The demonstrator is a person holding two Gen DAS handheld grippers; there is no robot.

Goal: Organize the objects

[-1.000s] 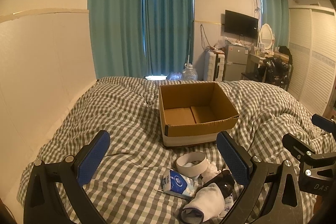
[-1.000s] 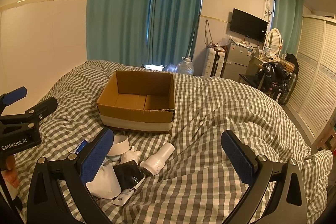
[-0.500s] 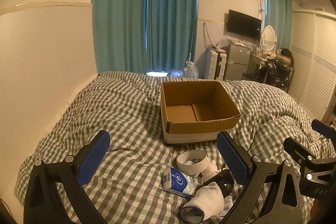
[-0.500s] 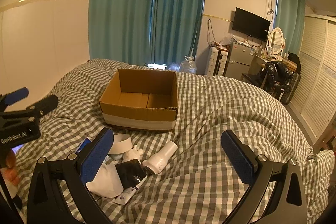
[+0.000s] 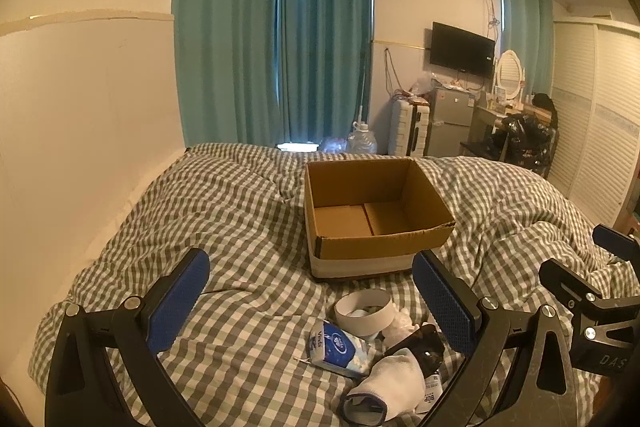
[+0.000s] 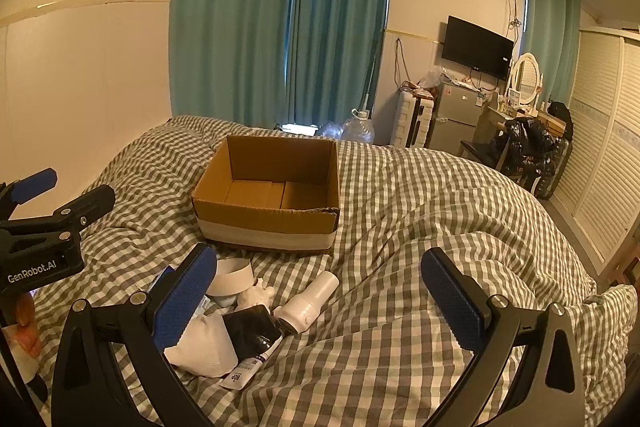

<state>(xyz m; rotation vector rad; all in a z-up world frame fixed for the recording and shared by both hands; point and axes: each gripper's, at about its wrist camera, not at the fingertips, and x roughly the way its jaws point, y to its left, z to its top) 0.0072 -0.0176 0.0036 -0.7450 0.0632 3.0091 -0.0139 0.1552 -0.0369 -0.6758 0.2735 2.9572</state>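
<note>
An open cardboard box (image 5: 376,215) (image 6: 268,187) stands empty on the checked bedspread. In front of it lies a small pile: a white tape ring (image 5: 362,311) (image 6: 234,275), a blue tissue pack (image 5: 336,345), a white sock (image 5: 386,389) (image 6: 204,347), a black item (image 6: 252,327), a white bottle (image 6: 310,301) and a small tube (image 6: 244,373). My left gripper (image 5: 312,303) hovers open above and just short of the pile, holding nothing. My right gripper (image 6: 320,301) is open too, over the pile's right side, with the bottle between its fingers' lines.
The bed (image 6: 420,227) fills the foreground, with a cream wall (image 5: 80,131) on its left. Behind it hang teal curtains (image 5: 280,47); a fridge (image 6: 456,119), TV (image 6: 478,47) and cluttered desk stand far right. Louvred wardrobe doors (image 6: 600,155) line the right side. A hand (image 6: 26,327) holds the left gripper.
Both cameras have lifted and pulled back slightly, so the box and pile sit a little lower in view. Both grippers have stayed open and the objects have not moved.
</note>
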